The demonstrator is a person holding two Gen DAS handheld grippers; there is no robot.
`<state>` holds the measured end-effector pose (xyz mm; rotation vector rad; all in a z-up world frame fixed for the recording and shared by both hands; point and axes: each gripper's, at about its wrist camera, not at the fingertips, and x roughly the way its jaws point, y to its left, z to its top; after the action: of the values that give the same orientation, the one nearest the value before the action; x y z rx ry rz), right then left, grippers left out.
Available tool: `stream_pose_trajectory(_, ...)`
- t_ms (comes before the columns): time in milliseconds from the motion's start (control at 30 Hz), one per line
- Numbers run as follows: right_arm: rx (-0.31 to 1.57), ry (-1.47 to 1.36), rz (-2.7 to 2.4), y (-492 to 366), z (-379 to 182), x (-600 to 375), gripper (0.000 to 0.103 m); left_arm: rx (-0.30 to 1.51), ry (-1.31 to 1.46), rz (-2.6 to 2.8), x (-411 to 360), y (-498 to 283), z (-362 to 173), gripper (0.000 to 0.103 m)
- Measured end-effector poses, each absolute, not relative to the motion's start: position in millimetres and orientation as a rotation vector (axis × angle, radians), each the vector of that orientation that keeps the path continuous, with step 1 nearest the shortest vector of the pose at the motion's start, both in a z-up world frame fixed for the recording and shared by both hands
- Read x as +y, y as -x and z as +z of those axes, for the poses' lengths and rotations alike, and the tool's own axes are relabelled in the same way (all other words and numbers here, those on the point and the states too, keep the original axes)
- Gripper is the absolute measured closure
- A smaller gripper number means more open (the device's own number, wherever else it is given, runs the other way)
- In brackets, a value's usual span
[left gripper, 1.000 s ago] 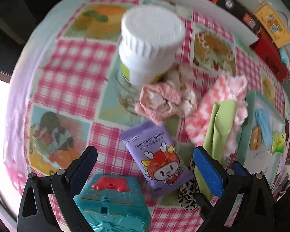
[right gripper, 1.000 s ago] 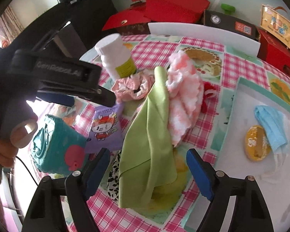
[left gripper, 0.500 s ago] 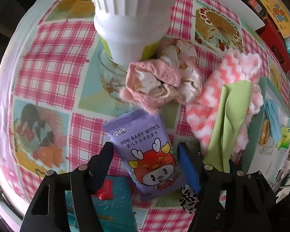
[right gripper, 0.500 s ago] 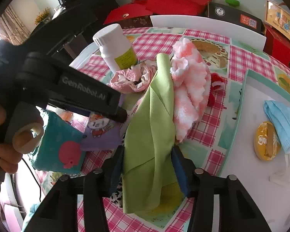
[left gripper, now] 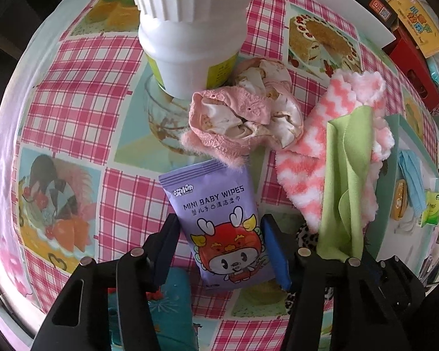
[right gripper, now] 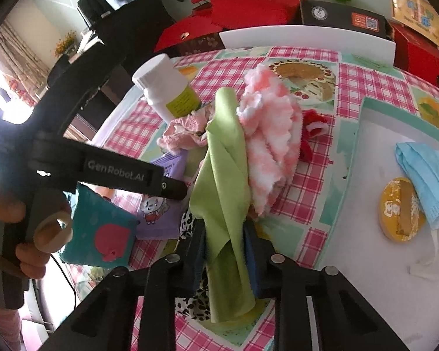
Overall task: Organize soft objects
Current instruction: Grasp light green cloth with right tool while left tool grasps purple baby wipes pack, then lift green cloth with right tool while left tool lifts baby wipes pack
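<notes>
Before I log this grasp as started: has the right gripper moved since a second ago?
Yes. The right gripper has advanced toward the white bottle and shut its fingers on the green cloth.

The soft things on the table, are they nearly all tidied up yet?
Not yet. The blue face mask already lies in the tray. The right hand-held gripper is pinching the green cloth, and the left hand-held gripper is closing around the baby wipes pack. The pink fluffy towel and crumpled pink cloth wait on the table.
</notes>
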<state>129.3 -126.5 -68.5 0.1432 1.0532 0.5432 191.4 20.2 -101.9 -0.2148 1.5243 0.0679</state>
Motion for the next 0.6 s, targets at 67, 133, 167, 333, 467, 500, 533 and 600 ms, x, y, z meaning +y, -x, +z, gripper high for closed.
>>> stream_pose_trajectory(67, 1.047, -0.152, 0.548, -130, -68, -130, 0.084, 1.514, 0.217, 0.068, 19, -190, -102, 0.047)
stream_pose_trajectory(133, 1.038, -0.181, 0.554, -131, -66, -134, 0.090, 1.507, 0.219, 0.068, 16, -186, -96, 0.048)
stream_pose_trajectory(167, 1.033, -0.194, 0.558, -130, -64, -136, 0.092, 1.505, 0.220, 0.067, 17, -185, -96, 0.051)
stream_pose_trajectory(333, 1.017, -0.211, 0.552, -129, -61, -140, 0.093, 1.488, 0.217, 0.065, 17, -178, -84, 0.052)
stream_pose_trajectory(467, 0.997, -0.222, 0.557, -126, -54, -145, 0.094, 1.460, 0.230, 0.058, 15, -174, -76, 0.054)
stream_pose_trajectory(500, 0.991, -0.224, 0.560, -124, -52, -146, 0.094, 1.448, 0.238, 0.059, 15, -171, -73, 0.054)
stream_pose_trajectory(533, 0.983, -0.225, 0.564, -124, -50, -146, 0.094, 1.439, 0.241, 0.059, 16, -169, -70, 0.054)
stream_pose_trajectory(600, 0.968, -0.230, 0.572, -122, -46, -148, 0.094, 1.416, 0.256, 0.056, 17, -165, -64, 0.055)
